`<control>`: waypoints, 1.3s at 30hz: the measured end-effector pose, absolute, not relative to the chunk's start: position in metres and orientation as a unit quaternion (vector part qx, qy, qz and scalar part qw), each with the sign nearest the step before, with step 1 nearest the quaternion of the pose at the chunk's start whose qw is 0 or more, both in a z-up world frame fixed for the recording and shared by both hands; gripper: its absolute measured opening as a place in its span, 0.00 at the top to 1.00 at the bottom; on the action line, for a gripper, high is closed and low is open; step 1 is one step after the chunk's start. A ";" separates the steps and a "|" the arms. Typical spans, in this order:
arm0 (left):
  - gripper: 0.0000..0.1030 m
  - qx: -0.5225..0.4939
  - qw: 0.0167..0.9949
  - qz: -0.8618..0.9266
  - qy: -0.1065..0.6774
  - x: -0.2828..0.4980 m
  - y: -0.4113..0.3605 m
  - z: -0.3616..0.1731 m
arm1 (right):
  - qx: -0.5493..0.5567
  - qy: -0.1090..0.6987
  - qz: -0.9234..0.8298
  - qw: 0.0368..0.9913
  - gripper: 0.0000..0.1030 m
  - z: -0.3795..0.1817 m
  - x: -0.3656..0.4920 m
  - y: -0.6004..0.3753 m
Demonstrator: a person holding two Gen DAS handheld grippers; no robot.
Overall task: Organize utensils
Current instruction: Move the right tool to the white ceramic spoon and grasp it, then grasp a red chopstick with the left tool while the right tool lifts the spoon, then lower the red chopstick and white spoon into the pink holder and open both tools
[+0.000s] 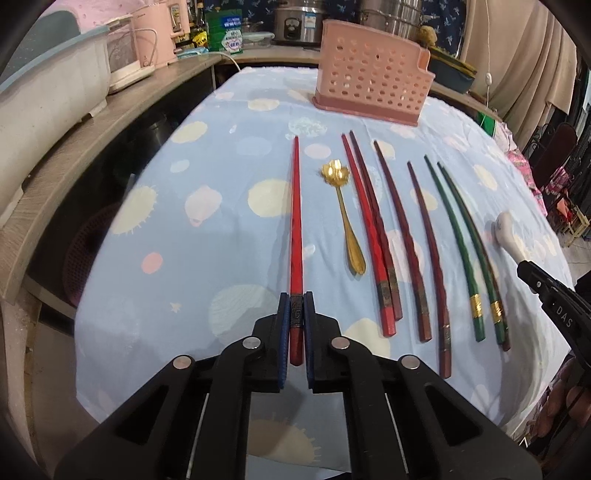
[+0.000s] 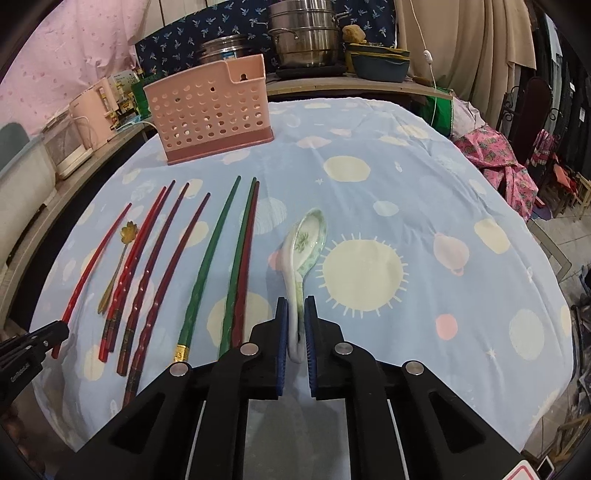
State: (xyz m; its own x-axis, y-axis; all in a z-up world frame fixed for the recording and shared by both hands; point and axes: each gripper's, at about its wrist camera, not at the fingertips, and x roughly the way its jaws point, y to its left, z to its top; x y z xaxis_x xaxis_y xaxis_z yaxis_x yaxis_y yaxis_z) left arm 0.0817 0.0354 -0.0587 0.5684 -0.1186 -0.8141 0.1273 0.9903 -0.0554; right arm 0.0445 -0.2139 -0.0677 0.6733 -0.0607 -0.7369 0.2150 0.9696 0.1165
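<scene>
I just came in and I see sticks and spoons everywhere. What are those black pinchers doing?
A person is tidying utensils with two hand-held grippers. The left gripper is pinched on the thick end of a red chopstick. The right gripper is pinched on the handle of a white ceramic spoon. More chopsticks and a gold spoon lie in a row on the spotted cloth. The pink holder stands at the back, nothing visibly in it yet.

My view: a blue sun-patterned tablecloth (image 2: 424, 177); steel steamer pots (image 2: 306, 37) far behind; pink rice cooker (image 1: 155, 33) far left.
</scene>
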 end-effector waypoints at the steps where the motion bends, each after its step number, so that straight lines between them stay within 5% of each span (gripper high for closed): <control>1: 0.93 0.003 0.889 -0.071 0.453 0.082 0.037 -0.052 | 0.100 0.392 -0.075 0.912 0.92 -0.062 0.043 -0.215; 20: 0.93 -0.024 0.946 -0.090 0.310 0.148 0.039 0.086 | 0.157 0.292 -0.022 0.943 0.94 0.043 0.094 -0.249; 39: 0.93 -0.070 0.980 -0.117 0.143 0.269 -0.005 0.226 | 0.257 0.185 0.079 0.945 0.94 0.123 0.264 -0.280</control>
State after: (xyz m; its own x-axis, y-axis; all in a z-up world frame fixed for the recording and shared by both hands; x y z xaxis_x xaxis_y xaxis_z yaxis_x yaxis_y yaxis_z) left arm 0.2686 -0.0049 0.2258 0.9316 -0.2496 -0.2642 0.2097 0.9628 -0.1703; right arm 0.2643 -0.2804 0.1226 0.9187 0.2453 -0.3096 -0.0551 0.8557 0.5145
